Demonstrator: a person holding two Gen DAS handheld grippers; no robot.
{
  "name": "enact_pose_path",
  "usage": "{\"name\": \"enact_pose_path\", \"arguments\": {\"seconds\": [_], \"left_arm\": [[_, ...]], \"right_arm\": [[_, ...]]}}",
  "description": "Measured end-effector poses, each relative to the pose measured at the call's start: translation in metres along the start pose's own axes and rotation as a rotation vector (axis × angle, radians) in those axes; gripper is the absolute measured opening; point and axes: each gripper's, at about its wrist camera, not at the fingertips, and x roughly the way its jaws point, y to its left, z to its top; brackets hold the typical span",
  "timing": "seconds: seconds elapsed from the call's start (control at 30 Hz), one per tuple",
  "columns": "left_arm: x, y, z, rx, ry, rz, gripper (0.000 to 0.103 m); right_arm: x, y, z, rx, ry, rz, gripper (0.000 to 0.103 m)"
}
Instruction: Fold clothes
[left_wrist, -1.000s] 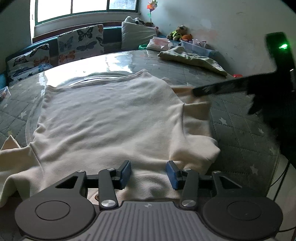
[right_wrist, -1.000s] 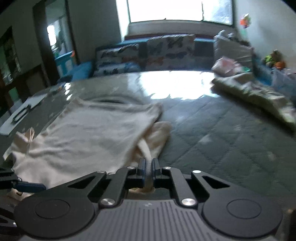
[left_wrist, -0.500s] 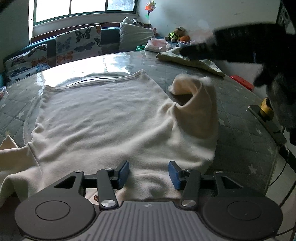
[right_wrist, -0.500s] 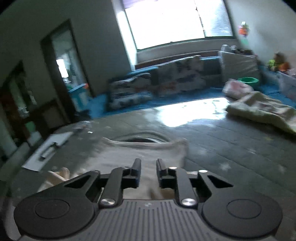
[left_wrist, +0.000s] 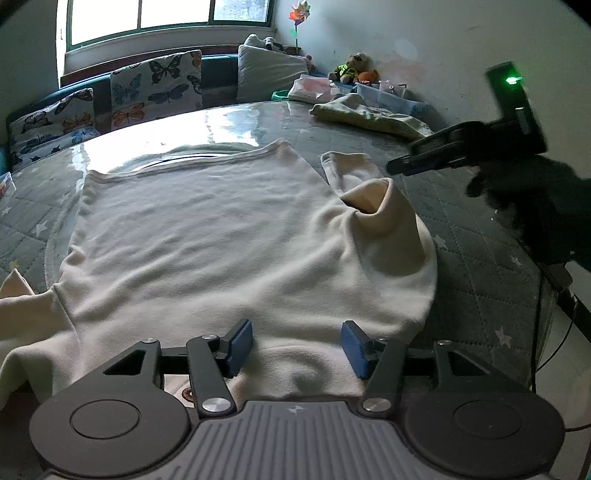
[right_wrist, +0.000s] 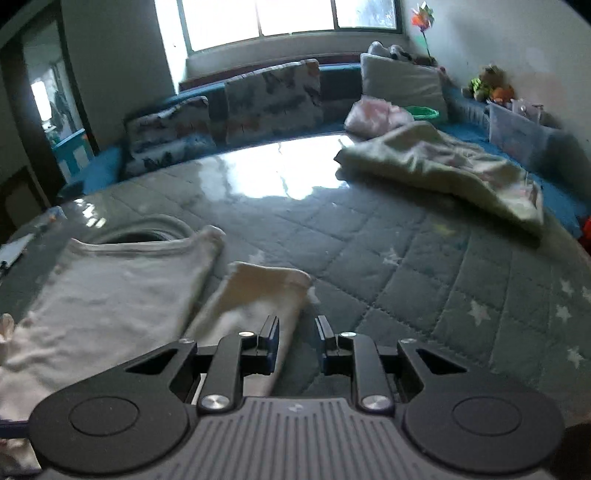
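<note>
Hovering right tongs (right_wrist: 295, 347), jaws apart, above cream sweater (right_wrist: 110, 288) sleeve.

- Cream garment (left_wrist: 207, 236): near hem hidden under left gripper (left_wrist: 295, 345) body; left sleeve cut by frame edge.
- Right gripper (left_wrist: 397, 166): tips motion-blurred, gap unreadable there.

sweater (left_wrist: 207, 236) flat on table (left_wrist: 480, 258), near front edge | sleeve (left_wrist: 384, 218) folded up at its right | blanket (left_wrist: 369, 114) at far right edge | cushions (left_wrist: 155, 88) behind far edge
</note>
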Motion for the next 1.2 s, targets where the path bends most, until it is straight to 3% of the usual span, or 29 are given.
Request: {"name": "enact_pose_path", "arguments": {"seconds": [0.03,0.07,0.27,0.3,0.4,0.43,0.7,0.9,1.0,1.07,1.2], "left_arm": [[0.000,0.000,0.000,0.000,0.002,0.001,0.062],[0.000,-0.001,0.000,-0.001,0.003,0.002,0.063],[0.002,-0.005,0.000,0.008,0.006,0.004,0.071],[0.002,-0.006,0.000,0.010,0.007,0.005,0.072],[0.003,-0.007,0.000,0.013,0.009,0.007,0.074],[0.003,-0.007,0.000,0.013,0.009,0.007,0.074],[0.004,-0.008,-0.002,0.018,0.004,0.007,0.076],[0.003,-0.007,-0.002,0.021,0.002,0.007,0.076],[0.003,-0.008,-0.003,0.026,0.002,0.009,0.077],[0.003,-0.009,-0.003,0.026,0.002,0.012,0.077],[0.003,-0.009,-0.002,0.020,0.005,0.020,0.077]], "right_arm": [[0.010,0.002,0.002,0.000,-0.001,-0.009,0.036],[0.017,0.002,0.003,0.000,-0.002,-0.005,0.040],[0.048,0.010,0.011,-0.023,-0.013,-0.022,0.041],[0.050,0.011,0.011,-0.027,-0.018,-0.022,0.038],[0.050,0.014,0.013,-0.047,-0.022,-0.030,0.009],[0.048,0.014,0.013,-0.053,-0.024,-0.043,0.009],[-0.002,-0.017,-0.002,-0.082,-0.101,-0.305,0.009],[-0.019,-0.040,-0.030,-0.077,-0.036,-0.464,0.023],[-0.031,-0.044,-0.033,-0.064,-0.068,-0.437,0.024],[-0.039,-0.036,-0.033,-0.088,-0.102,-0.337,0.024],[-0.023,-0.034,-0.023,-0.092,-0.084,-0.269,0.036]]}}
